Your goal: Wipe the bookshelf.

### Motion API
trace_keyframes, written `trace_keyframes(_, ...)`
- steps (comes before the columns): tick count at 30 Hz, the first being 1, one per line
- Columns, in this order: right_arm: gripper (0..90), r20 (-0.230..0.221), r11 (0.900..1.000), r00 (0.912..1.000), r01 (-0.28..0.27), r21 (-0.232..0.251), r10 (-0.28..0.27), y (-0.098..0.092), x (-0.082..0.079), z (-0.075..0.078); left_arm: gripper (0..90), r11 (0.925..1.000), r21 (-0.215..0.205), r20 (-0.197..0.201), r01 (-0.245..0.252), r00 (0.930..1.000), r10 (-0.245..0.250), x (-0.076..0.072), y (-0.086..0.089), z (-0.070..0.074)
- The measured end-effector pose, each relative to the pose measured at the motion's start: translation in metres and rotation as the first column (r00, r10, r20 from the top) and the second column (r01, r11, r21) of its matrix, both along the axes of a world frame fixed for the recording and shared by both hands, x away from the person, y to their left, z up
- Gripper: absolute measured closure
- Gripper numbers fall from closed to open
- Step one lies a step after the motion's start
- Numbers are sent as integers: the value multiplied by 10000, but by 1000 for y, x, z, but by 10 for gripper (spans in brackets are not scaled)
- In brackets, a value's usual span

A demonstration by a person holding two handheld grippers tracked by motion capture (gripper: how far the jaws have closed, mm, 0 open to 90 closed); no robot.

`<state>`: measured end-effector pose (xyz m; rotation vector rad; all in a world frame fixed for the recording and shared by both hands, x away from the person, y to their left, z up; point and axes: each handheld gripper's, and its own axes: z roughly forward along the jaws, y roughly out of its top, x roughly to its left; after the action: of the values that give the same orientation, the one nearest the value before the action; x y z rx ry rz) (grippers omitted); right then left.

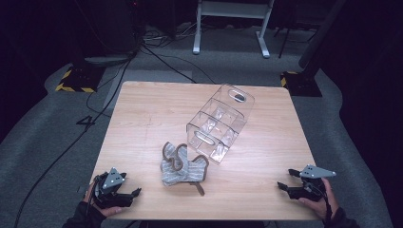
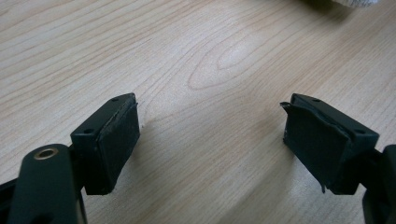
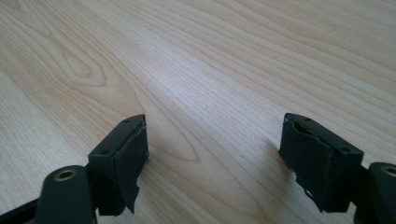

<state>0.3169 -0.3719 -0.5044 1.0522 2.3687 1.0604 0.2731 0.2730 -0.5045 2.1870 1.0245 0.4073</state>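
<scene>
Table (image 1: 142,109) from high view: cloth (image 1: 183,167), clear organizer (image 1: 219,122); L gripper (image 2: 210,135), R gripper (image 3: 212,154) fingers wide, empty.

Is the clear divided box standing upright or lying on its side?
On its side: the clear box lies on the table, its compartments opening sideways.

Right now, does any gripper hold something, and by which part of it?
Nothing is held. The left gripper and the right gripper both stand open over the bare table, apart from the socks.
</scene>
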Motion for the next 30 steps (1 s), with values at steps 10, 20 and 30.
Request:
trace_keyframes(10, 209, -17, 9999, 9999, 163, -50, -164, 4, 3, 0, 179, 10000, 35, 23, -64, 10000, 64, 2, 0, 0)
trace_keyframes(20, 209, -19, 10000, 10000, 76, -44, -76, 6, 5, 0, 179, 9998, 67, -3, -160, 9999, 160, 2, 0, 0)
trace_keyframes(30, 211, 159, 9999, 9999, 53, -150, -51, 8, 3, 0, 176, 9995, -21, -71, -313, 9995, 313, 2, -1, 0)
